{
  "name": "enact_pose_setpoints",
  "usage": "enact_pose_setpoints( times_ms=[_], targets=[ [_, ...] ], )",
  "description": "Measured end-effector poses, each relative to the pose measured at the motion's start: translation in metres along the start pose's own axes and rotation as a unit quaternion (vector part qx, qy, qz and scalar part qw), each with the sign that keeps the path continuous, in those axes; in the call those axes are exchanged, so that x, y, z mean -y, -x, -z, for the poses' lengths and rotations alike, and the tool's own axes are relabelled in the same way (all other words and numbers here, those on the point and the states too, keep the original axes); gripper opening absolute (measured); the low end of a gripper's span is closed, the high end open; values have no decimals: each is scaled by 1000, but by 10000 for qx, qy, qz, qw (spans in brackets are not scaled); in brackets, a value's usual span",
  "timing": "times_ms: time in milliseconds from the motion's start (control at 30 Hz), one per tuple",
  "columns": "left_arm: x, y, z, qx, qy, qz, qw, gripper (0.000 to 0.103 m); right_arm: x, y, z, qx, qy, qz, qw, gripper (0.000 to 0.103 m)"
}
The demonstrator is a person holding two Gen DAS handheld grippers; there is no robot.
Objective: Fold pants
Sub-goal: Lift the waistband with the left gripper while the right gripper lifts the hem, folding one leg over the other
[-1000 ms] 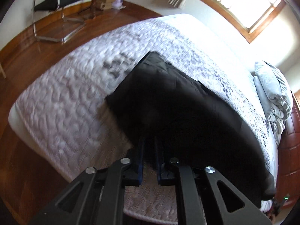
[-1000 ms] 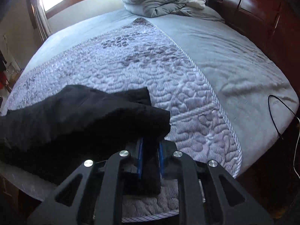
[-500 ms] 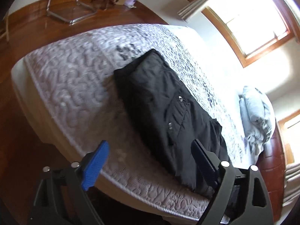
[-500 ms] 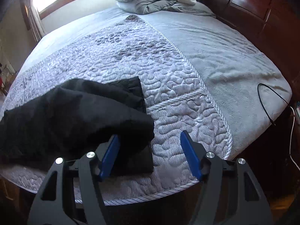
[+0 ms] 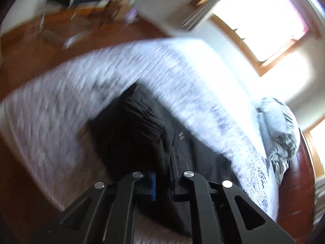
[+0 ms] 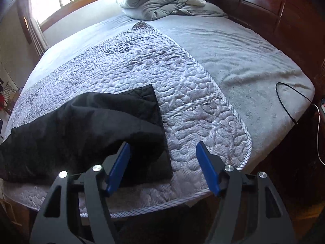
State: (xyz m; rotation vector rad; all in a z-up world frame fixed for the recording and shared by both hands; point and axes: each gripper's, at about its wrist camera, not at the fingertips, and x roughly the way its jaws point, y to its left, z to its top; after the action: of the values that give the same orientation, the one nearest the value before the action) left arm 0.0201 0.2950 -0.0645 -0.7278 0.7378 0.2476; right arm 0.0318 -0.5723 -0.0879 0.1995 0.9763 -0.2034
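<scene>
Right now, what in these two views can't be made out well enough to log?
- Left wrist view: motion blur smears the quilt and the far furniture; what it is can't be told.
- Left gripper: pads nearly together on the black pants, but the pinched fabric is too dark to confirm.
- Right wrist view: the pants' left end is cut off by the image edge.
- The cable runs off the bed; its ends are unseen.

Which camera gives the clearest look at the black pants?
The right wrist view: the black pants lie sharp on the quilted bedspread. The left wrist view shows them blurred and dark beyond its gripper.
</scene>
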Motion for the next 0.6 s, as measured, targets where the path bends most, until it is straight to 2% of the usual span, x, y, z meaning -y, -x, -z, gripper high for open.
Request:
enact_pose_setpoints(
  times_ms=[67, 200, 233, 333, 367, 400, 433, 467, 500, 567, 600],
  targets=[
    [7, 0, 1, 92, -276, -224, 9993, 9, -5, 1, 0, 37, 48, -37, 10000, 68],
    [-40, -41, 23, -590, 218, -938, 9936, 10, -11, 4, 0, 94, 41, -94, 9999, 67],
    [-46, -48, 30, -660, 222, -1019, 9924, 10, -11, 5, 0, 97, 4, -123, 9999, 67],
    [-45, -43, 42, -522, 88, -1052, 9930, 18, -9, 15, -1, 163, -119, -214, 9996, 68],
    [-40, -37, 44, -463, 72, -1123, 9926, 29, -7, 22, -2, 238, -175, -254, 9992, 69],
    [-36, -32, 45, -414, 56, -1160, 9924, 49, -5, 28, -3, 305, -239, -306, 9988, 73],
    [-34, -25, 47, -368, 43, -1199, 9921, 62, -3, 35, -4, 359, -322, -402, 9980, 75],
    [-29, -17, 49, -294, 21, -1275, 9914, 81, -1, 41, -5, 393, -431, -555, 9968, 76],
    [-22, -7, 52, -187, -29, -1303, 9913, 85, 0, 46, -5, 404, -555, -775, 9946, 76],
    [-11, 11, 55, -60, -147, -1239, 9922, 87, 0, 53, -4, 357, -777, -1236, 9886, 76],
    [-2, 19, 58, -4, -213, -1222, 9923, 90, -2, 53, -2, 291, -864, -1454, 9852, 77]
  ],
)
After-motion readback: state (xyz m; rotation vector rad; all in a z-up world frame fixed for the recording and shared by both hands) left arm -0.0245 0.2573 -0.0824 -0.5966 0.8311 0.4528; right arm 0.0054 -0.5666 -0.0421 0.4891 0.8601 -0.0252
